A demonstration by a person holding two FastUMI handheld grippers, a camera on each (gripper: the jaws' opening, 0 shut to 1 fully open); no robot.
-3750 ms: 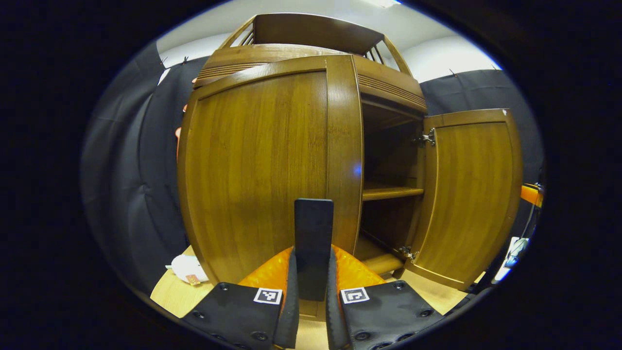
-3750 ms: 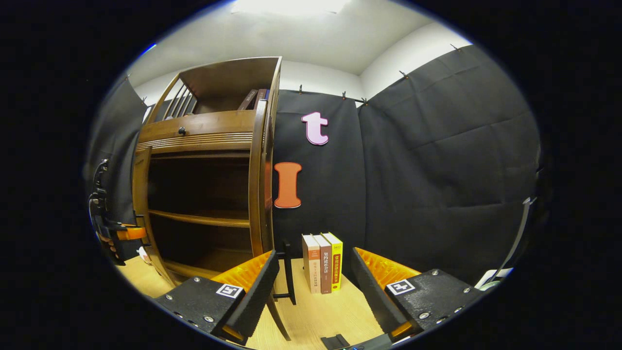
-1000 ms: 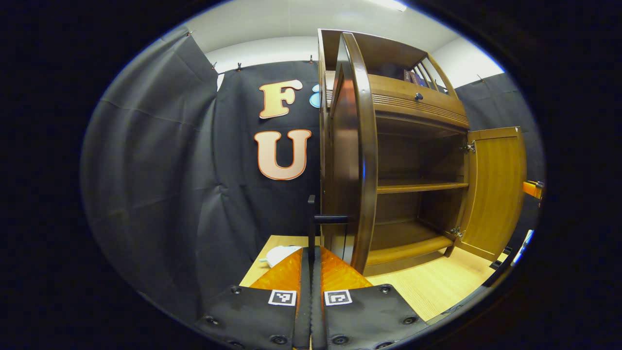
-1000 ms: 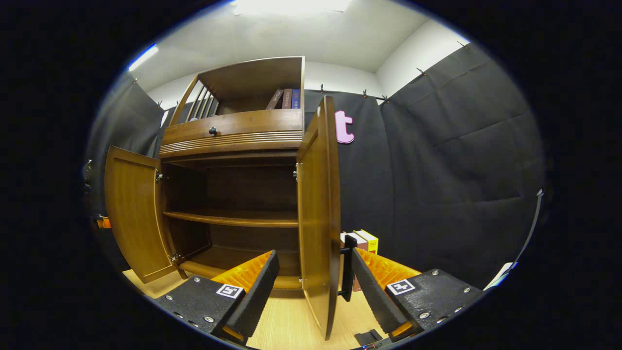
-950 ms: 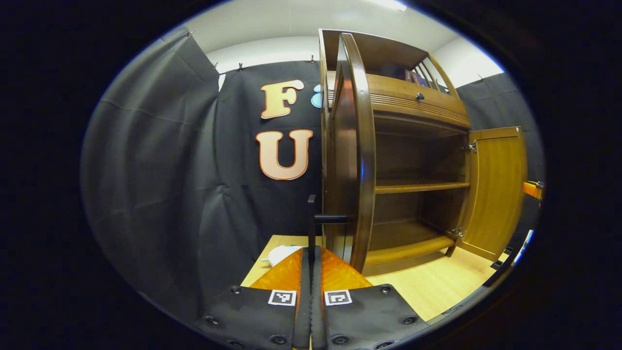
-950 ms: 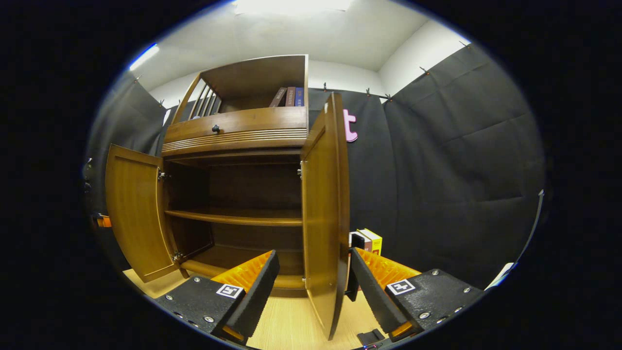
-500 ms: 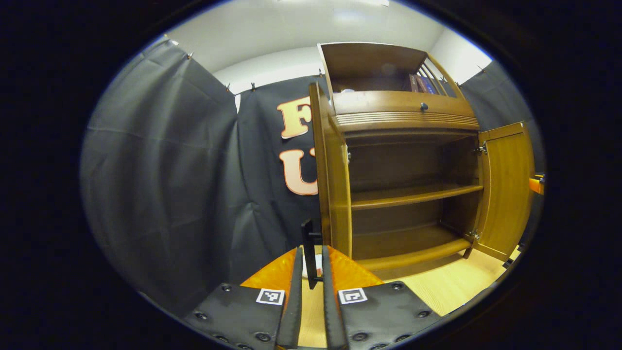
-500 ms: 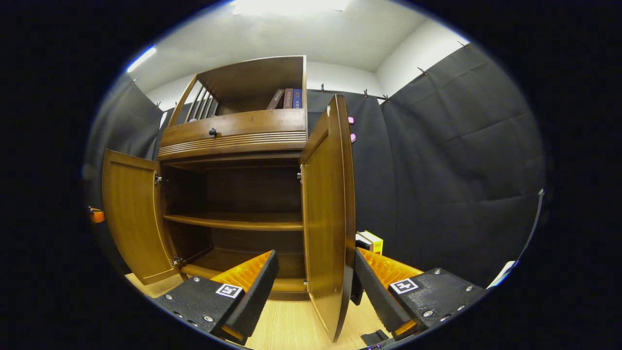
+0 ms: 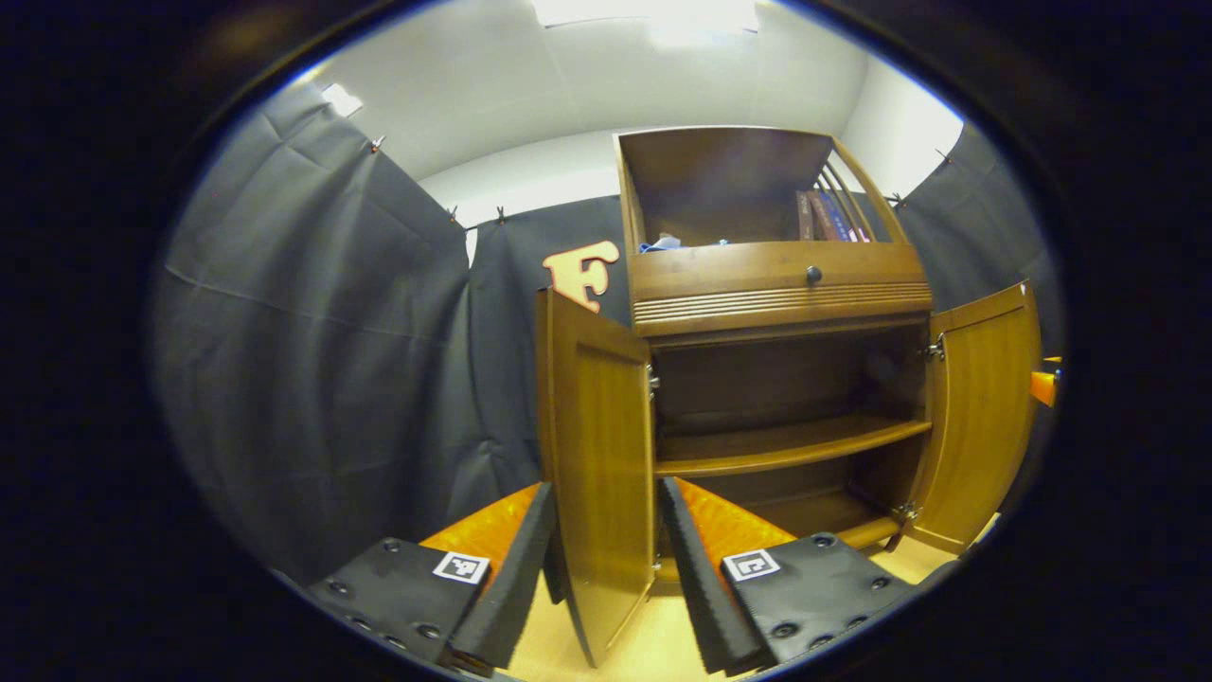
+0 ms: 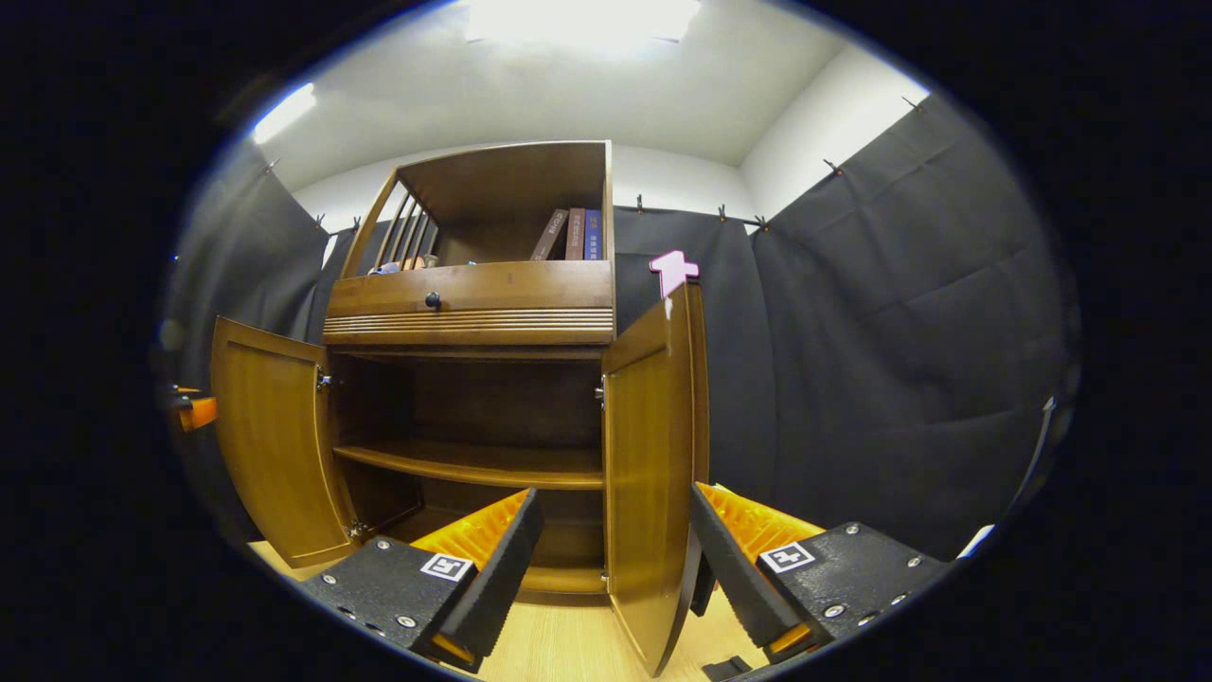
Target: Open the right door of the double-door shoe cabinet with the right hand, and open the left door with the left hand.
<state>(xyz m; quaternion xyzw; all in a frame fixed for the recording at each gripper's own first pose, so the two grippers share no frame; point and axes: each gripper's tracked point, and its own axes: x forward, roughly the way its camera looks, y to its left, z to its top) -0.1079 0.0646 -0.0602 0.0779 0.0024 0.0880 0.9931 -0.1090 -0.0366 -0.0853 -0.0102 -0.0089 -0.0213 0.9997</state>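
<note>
Both doors of the cabinet (image 9: 776, 284) are standing wide open; the left door (image 9: 597, 455) is being straddled by the left gripper (image 9: 606, 559), its fingers apart and gripping nothing; the right door (image 10: 653, 474) is likewise being framed by the right gripper (image 10: 611, 568), fingers spread; the opening step is judged done; next, both grippers are to be drawn clear of the door edges.

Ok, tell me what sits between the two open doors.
In the right gripper view, the open cabinet interior: one bare shelf spans between the left door and right door.
</note>
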